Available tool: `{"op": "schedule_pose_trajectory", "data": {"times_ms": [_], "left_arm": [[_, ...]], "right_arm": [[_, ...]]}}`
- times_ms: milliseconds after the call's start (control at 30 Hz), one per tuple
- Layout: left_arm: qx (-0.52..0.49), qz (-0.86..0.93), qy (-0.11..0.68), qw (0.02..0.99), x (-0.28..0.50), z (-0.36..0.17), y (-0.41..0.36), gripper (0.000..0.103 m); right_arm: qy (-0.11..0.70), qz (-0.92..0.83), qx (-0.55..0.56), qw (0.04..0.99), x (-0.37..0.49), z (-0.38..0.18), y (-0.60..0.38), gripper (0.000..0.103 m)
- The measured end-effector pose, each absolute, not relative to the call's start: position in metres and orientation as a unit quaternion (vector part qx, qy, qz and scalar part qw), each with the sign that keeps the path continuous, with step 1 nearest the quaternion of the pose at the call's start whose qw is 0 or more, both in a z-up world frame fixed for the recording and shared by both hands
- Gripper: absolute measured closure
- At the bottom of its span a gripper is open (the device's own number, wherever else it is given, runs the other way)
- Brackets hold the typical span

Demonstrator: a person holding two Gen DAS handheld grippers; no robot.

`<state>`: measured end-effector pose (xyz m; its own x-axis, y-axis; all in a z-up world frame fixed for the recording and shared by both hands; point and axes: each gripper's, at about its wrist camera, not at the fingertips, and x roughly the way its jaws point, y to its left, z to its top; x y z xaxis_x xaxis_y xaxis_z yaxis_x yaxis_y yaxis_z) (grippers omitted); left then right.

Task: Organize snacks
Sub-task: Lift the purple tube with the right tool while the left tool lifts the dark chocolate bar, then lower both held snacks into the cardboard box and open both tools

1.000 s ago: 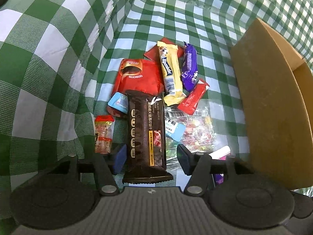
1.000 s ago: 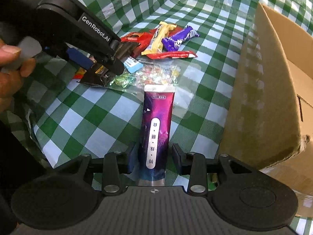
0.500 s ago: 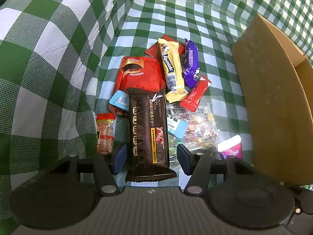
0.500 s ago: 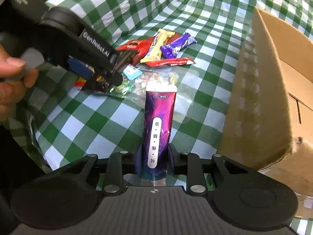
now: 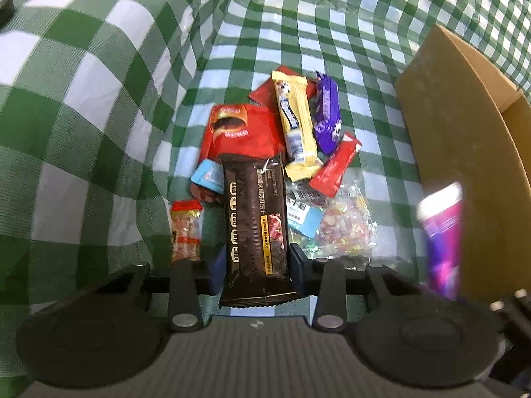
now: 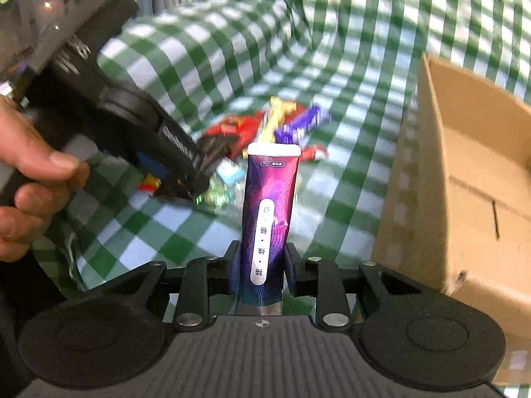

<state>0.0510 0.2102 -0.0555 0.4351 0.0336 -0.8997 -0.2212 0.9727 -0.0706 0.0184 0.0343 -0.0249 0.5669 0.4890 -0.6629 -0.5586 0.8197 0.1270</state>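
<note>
Two claws are each clamped on a packet. The left claw point(image 5: 257, 262) has just been closing and now pinches the long dark-brown glossy biscuit packet point(image 5: 254, 229) by its near end; the packet lies flat on the green-and-white checked cloth over the table point(image 5: 99, 106), its far end at twelve o'clock resting against the red foil coffee sachet point(image 5: 239, 131). The right claw point(image 6: 262, 265) grips the purple-and-pink glossy stick pouch with a white sealed top point(image 6: 270, 205), raised clear of the cloth, with the open brown cardboard box point(image 6: 464, 179) at three o'clock.

Risks, as I judge them: both wrappers are slick film, so a packet held only at one end may slide or droop and catch the stiff box wall. Lifting the brown packet could drag its neighbours: the small light-blue wrapped sweet point(image 5: 207, 175) at ten o'clock, and the crinkly clear bag of mixed coloured sweets point(image 5: 338, 229) at two o'clock. The loose, wrinkled cloth could also snag a claw tip. The yellow wrapped bar point(image 5: 293, 122), purple wrapped bar point(image 5: 327, 112) and small red stick sachet point(image 5: 335, 165) lie heaped beyond.
</note>
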Motion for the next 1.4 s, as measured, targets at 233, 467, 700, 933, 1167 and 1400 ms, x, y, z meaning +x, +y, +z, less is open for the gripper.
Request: {"op": "schedule_pose_trajectory", "data": {"times_ms": [233, 467, 700, 933, 1167, 1400], "left_arm": [[-0.097, 0.078, 0.463, 0.877, 0.046, -0.025, 0.211, 0.06], [-0.116, 0.063, 0.398, 0.908, 0.045, -0.001, 0.197, 0.06], [-0.124, 0.019, 0.325, 0.937, 0.048, 0.024, 0.156, 0.06], [-0.118, -0.076, 0.239, 0.961, 0.051, 0.049, 0.088, 0.06], [-0.076, -0.161, 0.224, 0.958, 0.052, 0.045, 0.02, 0.06], [-0.039, -0.205, 0.228, 0.951, 0.059, 0.031, -0.019, 0.06]], "right_arm": [[0.273, 0.31, 0.007, 0.911, 0.022, 0.039, 0.002, 0.074], [0.204, 0.27, 0.027, 0.941, 0.062, 0.099, -0.074, 0.074], [0.241, 0.118, 0.064, 0.961, 0.096, 0.043, -0.159, 0.076], [0.249, 0.055, 0.092, 0.963, 0.099, 0.03, -0.197, 0.076], [0.252, 0.037, 0.075, 0.964, 0.098, 0.021, -0.211, 0.076], [0.251, 0.025, 0.067, 0.965, 0.102, 0.022, -0.218, 0.076]]}}
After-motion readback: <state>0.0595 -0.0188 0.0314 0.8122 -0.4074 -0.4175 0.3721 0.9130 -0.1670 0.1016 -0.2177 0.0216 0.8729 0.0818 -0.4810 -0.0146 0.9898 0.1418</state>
